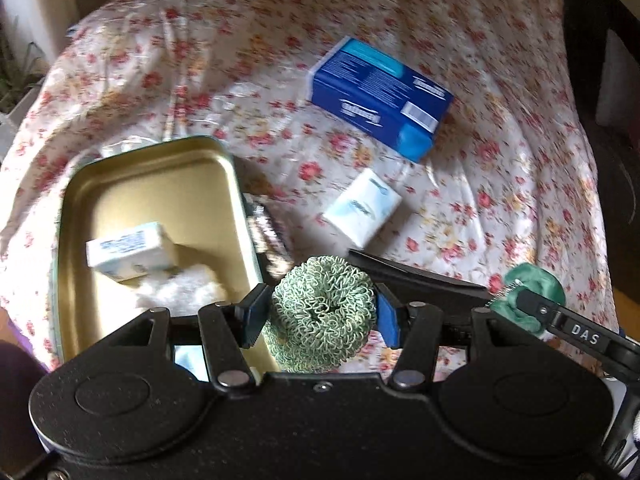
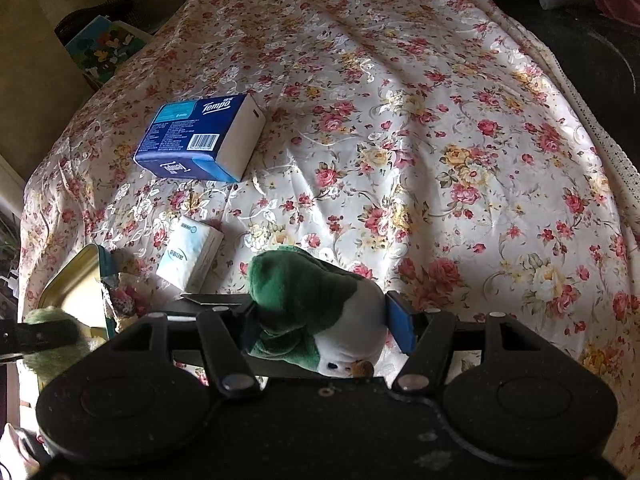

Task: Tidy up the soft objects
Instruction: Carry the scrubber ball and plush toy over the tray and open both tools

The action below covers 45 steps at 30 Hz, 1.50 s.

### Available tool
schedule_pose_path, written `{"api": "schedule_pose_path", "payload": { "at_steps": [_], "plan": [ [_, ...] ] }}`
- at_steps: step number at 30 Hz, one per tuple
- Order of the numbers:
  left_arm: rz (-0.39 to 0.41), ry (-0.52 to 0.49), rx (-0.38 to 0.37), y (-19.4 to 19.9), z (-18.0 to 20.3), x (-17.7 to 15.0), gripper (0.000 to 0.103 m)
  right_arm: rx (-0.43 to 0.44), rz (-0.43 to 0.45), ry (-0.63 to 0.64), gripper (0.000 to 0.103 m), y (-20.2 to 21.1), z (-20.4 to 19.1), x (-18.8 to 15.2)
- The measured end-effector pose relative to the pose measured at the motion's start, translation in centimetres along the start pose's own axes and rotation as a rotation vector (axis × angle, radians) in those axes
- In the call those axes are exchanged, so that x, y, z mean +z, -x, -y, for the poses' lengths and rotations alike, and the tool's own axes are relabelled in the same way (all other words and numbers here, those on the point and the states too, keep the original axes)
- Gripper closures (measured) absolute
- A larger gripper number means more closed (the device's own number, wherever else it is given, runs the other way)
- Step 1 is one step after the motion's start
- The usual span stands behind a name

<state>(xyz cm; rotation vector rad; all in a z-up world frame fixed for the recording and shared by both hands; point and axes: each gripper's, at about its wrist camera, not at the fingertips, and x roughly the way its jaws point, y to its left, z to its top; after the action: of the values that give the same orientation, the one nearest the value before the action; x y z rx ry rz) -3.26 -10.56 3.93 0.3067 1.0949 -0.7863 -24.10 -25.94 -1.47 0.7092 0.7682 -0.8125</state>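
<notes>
Holding scrubber [image 1: 323, 312] in left gripper [image 1: 320, 314] and plush [image 2: 316, 312] in right gripper [image 2: 326, 320]; tin [image 1: 152, 184], lower left, has two items, two packs remain out.

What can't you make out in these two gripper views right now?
- Left wrist: print on the blue tissue box is motion-blurred.
- Left wrist: the tin tray's near end is hidden by the left gripper.
- Right wrist: the plush toy's underside is hidden by the right gripper.
</notes>
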Motion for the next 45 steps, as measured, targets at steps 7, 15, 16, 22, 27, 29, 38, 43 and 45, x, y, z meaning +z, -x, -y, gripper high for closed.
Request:
{"api": "schedule_pose_path", "payload": {
  "at_steps": [7, 15, 16, 22, 27, 29, 38, 43, 45],
  "plan": [
    [0.028, 0.057, 0.027, 1.8, -3.4, -0.1, 0.05, -0.013, 0.012, 0.013, 0.04, 0.1, -0.3, -0.1],
    [0.072, 0.147, 0.076, 3.8, -8.3, -0.5, 0.05, -0.021, 0.036, 0.032, 0.04, 0.5, -0.6, -0.2],
    [0.079, 0.157, 0.084, 4.0, -8.9, -0.5, 0.05, -0.022, 0.039, 0.036, 0.04, 0.6, -0.7, -0.3],
    [0.126, 0.227, 0.156, 5.1, -12.0, -0.6, 0.05, -0.026, 0.077, 0.075, 0.04, 1.5, -1.4, -0.5],
    [0.122, 0.27, 0.172, 4.9, -13.4, -0.5, 0.05, -0.011, 0.098, 0.091, 0.04, 2.3, -2.1, -0.8],
    [0.122, 0.281, 0.171, 4.9, -13.7, -0.4, 0.05, -0.002, 0.099, 0.101, 0.04, 2.6, -2.6, -1.1],
    [0.122, 0.29, 0.19, 5.0, -13.9, -0.4, 0.05, 0.136, 0.036, 0.189, 0.04, 2.9, -9.1, -1.1],
    [0.145, 0.288, 0.212, 5.0, -14.0, 0.0, 0.05, 0.202, 0.023, 0.279, 0.04, 2.4, -15.1, -0.2],
    [0.146, 0.292, 0.223, 4.8, -14.1, 0.1, 0.05, 0.224, 0.019, 0.308, 0.04, 2.0, -17.4, 0.3]
  ]
}}
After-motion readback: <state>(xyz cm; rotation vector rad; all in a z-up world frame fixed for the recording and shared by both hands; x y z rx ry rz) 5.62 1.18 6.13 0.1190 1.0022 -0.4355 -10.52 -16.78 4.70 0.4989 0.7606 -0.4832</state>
